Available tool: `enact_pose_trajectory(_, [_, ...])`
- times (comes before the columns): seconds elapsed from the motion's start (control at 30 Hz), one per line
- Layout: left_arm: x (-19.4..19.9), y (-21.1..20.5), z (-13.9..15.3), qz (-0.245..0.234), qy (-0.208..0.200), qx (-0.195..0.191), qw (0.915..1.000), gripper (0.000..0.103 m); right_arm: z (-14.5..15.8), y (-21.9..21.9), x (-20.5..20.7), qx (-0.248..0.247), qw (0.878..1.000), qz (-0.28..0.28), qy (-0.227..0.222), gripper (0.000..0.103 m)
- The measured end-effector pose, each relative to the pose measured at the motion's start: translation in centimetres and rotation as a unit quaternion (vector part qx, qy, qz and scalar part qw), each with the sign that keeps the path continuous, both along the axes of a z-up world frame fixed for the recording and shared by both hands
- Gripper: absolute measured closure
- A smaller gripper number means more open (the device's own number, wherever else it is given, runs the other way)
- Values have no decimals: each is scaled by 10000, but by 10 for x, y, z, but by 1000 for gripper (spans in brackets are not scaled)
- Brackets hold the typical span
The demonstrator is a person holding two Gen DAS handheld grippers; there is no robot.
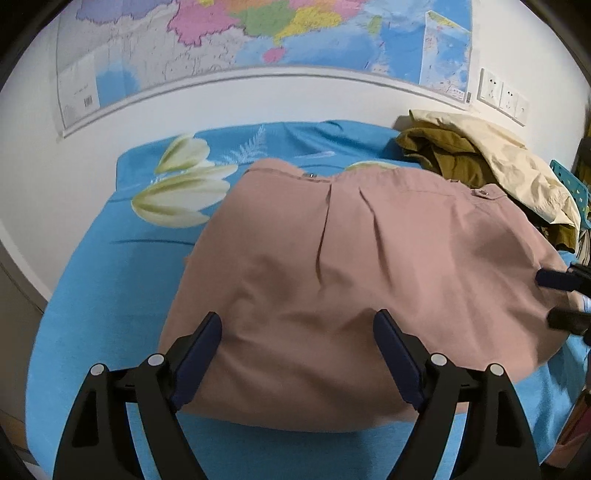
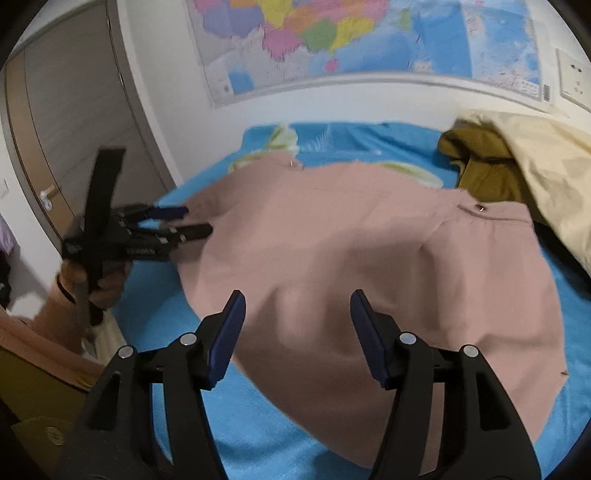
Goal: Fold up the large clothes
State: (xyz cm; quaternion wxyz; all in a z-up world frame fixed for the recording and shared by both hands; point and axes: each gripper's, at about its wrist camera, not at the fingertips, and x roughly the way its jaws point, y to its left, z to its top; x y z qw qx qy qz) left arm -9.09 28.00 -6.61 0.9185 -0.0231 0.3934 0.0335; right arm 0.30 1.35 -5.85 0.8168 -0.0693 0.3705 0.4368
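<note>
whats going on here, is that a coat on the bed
A person is folding clothes on a bed with blue sheets, a pair of tongs in each hand. A large pink garment lies spread out on it. The left tongs and right tongs are both open over its near edge, gripping nothing. A heap of olive and cream clothes waits by the wall.

Home bedroom, bed with blue floral sheet (image 1: 110, 280), wall map (image 1: 258, 33), wooden door (image 2: 74, 129)

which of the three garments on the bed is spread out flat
The pink garment, lying flat across the blue sheet. The olive one and the cream one sit crumpled in a heap by the wall.
</note>
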Motion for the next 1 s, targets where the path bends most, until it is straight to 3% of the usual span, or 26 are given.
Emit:
enact_pose_trajectory(0.13, [4,1,-9,-11,43,13,10000,22,-19,-9,10,37,9991,-207,362,46])
enact_pose_trajectory(0.23, [7,2,-8,9,55,23,10000,21,-16,-19,11,207,9982,-295,470,47])
enact_pose_trajectory(0.4, [1,9,3,75,-170,50,9998,22,2,-56,9,449,9957,-772,243,46])
enact_pose_trajectory(0.63, [11,38,-14,239,126,-459,9986,24,-22,-109,26,165,9838,-1724,466,49])
enact_pose_trajectory(0.77, [13,38,-11,294,183,-351,9988,26,-22,-114,24,145,9819,-1829,470,49])
enact_pose_trajectory(0.87, [4,40,-4,295,-4,-317,9991,26,-13,-107,19,140,9834,-1780,338,46])
enact_pose_trajectory(1.0, [-7,52,-2,434,4,-513,9977,26,14,-77,2,250,9930,-1149,-82,42])
